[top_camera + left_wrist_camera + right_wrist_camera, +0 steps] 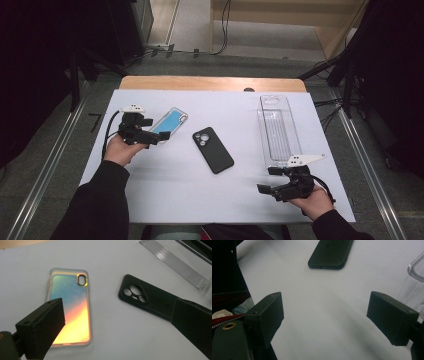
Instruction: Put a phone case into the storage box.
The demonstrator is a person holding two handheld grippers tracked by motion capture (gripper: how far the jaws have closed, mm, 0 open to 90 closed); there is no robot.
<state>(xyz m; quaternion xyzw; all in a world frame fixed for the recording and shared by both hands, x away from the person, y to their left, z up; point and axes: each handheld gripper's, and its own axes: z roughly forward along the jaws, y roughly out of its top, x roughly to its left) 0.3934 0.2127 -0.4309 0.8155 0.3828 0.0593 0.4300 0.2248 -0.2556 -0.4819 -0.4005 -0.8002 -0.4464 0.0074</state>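
Note:
An iridescent clear phone case [172,120] lies face down on the left of the white table cover [165,185]. In the left gripper view this case [71,305] glows blue to orange. A black phone case [213,150] with a round camera cutout lies at the middle, camera end away from me. My left gripper [157,129] hovers open over the near end of the iridescent case, and its jaws [117,315] stand wide apart with nothing between them. My right gripper [265,180] is open near the front right, pointing left toward the black case [330,252].
A long clear plastic tray [276,129] with a ribbed floor lies on the right, just beyond the right gripper; its corner [415,272] is beside the right jaw. The table's wooden far edge [210,83] and metal floor rails flank the work area.

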